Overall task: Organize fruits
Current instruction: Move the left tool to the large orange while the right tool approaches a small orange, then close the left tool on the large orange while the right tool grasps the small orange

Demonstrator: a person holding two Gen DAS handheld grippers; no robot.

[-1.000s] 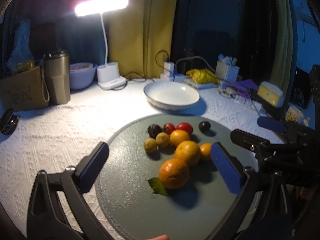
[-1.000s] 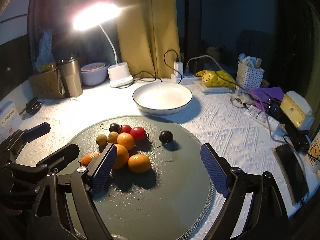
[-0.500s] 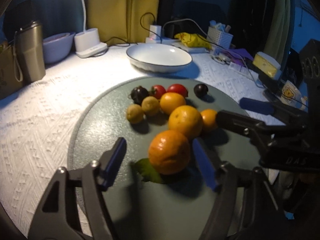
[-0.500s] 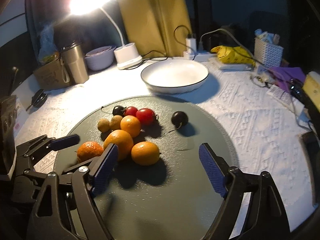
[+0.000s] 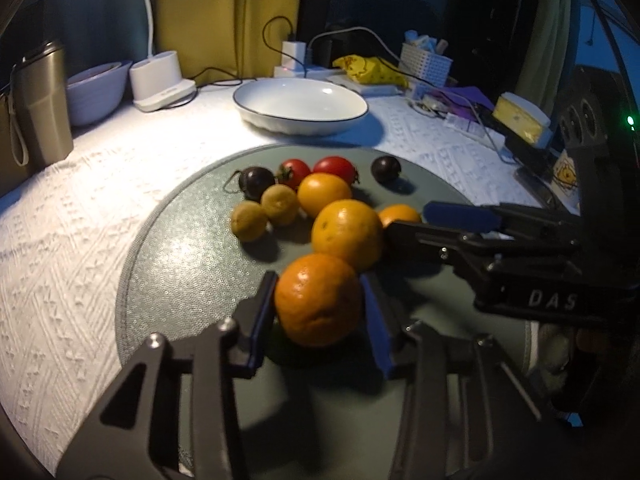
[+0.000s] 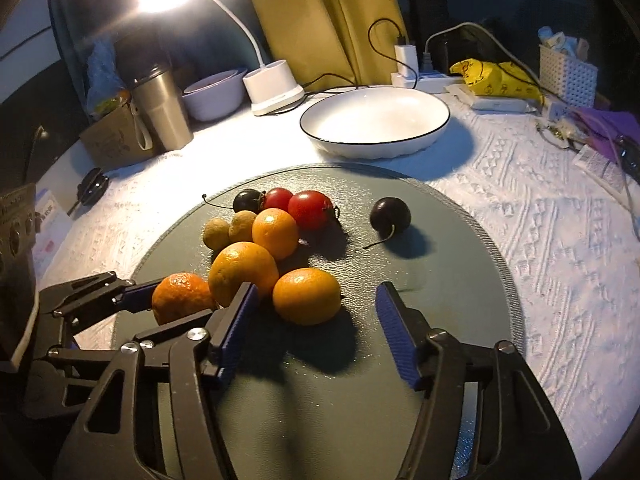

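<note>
Both tools have dropped onto the mat [image 6: 460, 248], left tool [image 5: 320, 316] closing on the mandarin [image 5: 318, 300], right tool [image 6: 316, 328] closing, unclamped.

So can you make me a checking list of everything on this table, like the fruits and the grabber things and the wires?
Surface: white textured tablecloth under a round grey mat.
Job's things: oranges, two red tomatoes, dark plums, two small yellow-green fruits on the mat; white bowl, nothing in it, behind.
Clutter: steel tumbler, lamp base, white basket, yellow packet.
Grippers: left gripper closing around the nearest orange; right gripper closing, a smaller orange between its jaws, untouched.
Cables: charger cords at the back.
Surroundings: yellow curtain, dark room.
</note>
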